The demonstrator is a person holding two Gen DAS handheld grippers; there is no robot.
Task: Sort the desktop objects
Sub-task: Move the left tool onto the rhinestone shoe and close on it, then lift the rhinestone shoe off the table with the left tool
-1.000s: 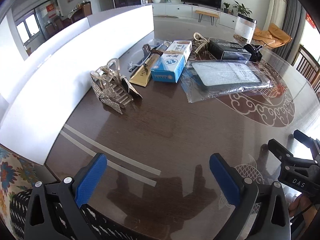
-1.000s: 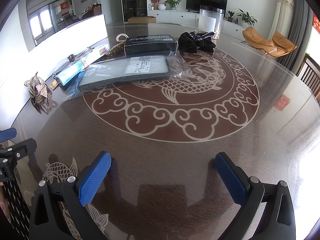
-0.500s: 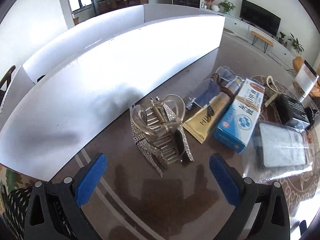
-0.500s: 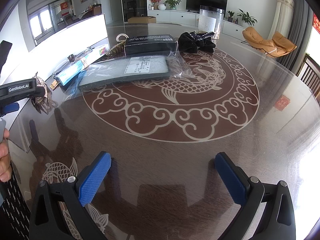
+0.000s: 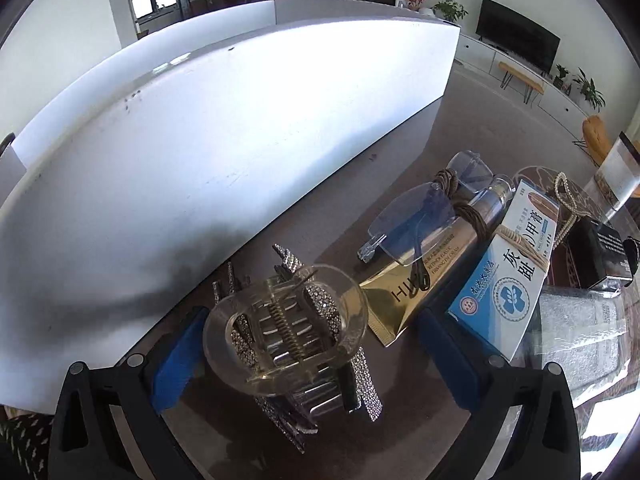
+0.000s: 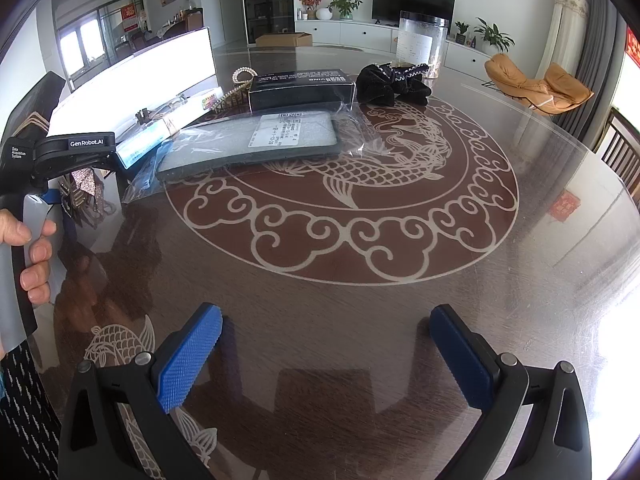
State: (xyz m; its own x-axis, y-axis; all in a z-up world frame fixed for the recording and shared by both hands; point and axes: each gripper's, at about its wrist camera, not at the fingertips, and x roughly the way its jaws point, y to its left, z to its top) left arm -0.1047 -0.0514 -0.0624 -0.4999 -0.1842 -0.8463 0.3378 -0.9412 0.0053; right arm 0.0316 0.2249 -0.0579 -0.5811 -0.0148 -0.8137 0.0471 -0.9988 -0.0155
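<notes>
— Which piece is being gone for first?

— The hair claw point(image 5: 288, 332), I'd say, the clear one with the rhinestone strips. The left gripper point(image 5: 316, 354) has it sitting right between its two blue pads, jaws spread wide, nothing pinched yet.

— Where does the claw sit?

— On the dark glass-topped table point(image 6: 400, 320), close by the white board point(image 5: 200, 140), at the near end of a row: gold tube point(image 5: 416, 288) with the rimless glasses point(image 5: 416, 220) lying across it, then the blue-and-white box point(image 5: 508, 280), then a bagged grey pad point(image 6: 248, 144).

— And the other hand?

— The right gripper point(image 6: 326, 354) hovers over bare table well away from the clutter, fingers equally wide apart, holding nothing.

— So what does the next move want?

— Closing the pads squarely on the claw's clear arched top, I reckon. It's an awkward, springy shape and slick plastic, so a skewed squeeze might pop it sideways into the tube. Where it's meant to go, I can't tell.
</notes>
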